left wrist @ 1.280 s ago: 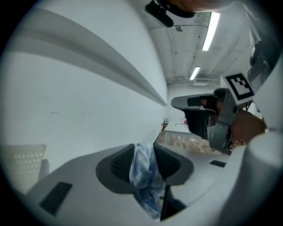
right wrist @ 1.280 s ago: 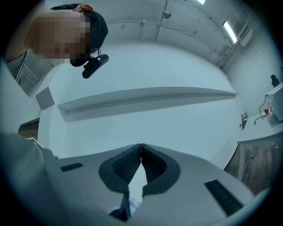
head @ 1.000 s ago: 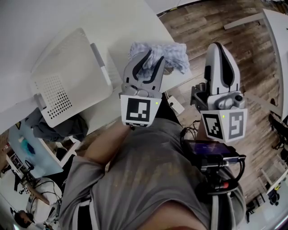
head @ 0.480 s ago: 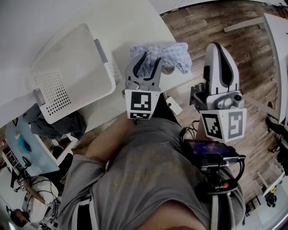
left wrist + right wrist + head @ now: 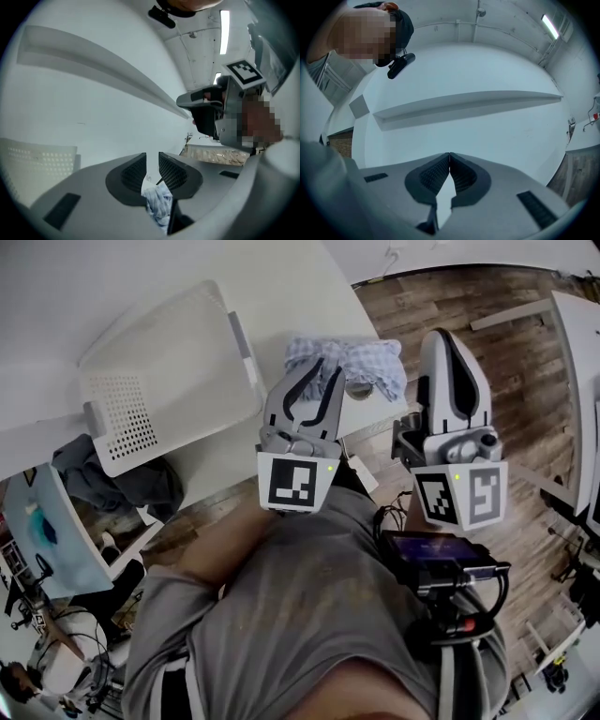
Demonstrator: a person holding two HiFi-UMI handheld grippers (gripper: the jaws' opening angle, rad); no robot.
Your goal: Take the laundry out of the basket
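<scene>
A blue-and-white checked cloth (image 5: pixel 361 362) lies bunched on the white table (image 5: pixel 112 287) near its corner. My left gripper (image 5: pixel 314 381) hovers over the cloth's left part, and its jaws are closing with a narrow gap still between them. In the left gripper view the cloth (image 5: pixel 157 206) shows low in that gap, below the pads, which do not press on it. The white perforated laundry basket (image 5: pixel 169 371) lies tipped on the table to the left. My right gripper (image 5: pixel 448 343) is shut and empty, held up beside the table corner; its tips (image 5: pixel 449 157) touch.
A dark heap of clothing (image 5: pixel 122 484) lies below the table's left edge. Wooden floor (image 5: pixel 525 399) spreads to the right, with another white table (image 5: pixel 577 343) at the far right. A dark device (image 5: pixel 436 554) hangs at the person's waist.
The left jaws have narrowed and no longer spread around the cloth. Basket and cloth have shifted right and up in the head view. The right gripper has stayed shut.
</scene>
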